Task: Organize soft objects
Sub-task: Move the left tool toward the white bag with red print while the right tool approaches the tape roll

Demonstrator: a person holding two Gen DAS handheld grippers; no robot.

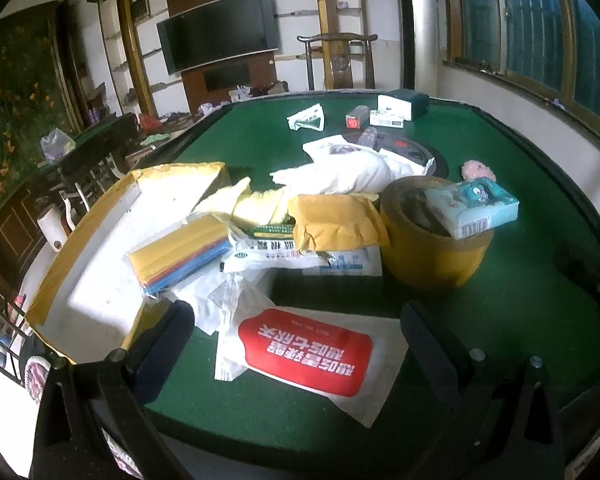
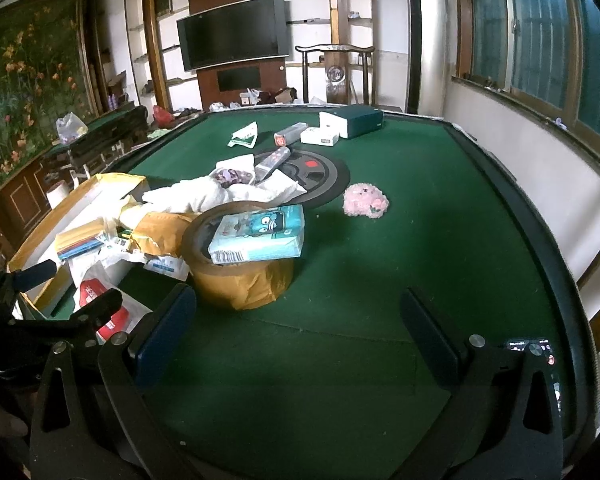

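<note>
A: Both tools, left tool (image 1: 296, 344) and right tool (image 2: 300, 332), gape empty; the fluffy pink plush toy (image 2: 365, 200) sits mid-bench.

B: Reaching past could knock the blue tissue pack (image 2: 260, 236) off the wide brown tape roll (image 2: 240, 276).

A home living room: wall-mounted television (image 2: 234, 42), wooden chair (image 2: 336, 74), green felt table (image 2: 380, 248).

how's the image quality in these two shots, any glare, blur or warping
Left wrist view: strong fisheye bending at the table edge, blown-out glare on the open box, dark vignette corners. Right wrist view: the same barrel warp curves the window frames, a broad shadow lies on the felt before the fingers, and the pink plush looks soft.
</note>
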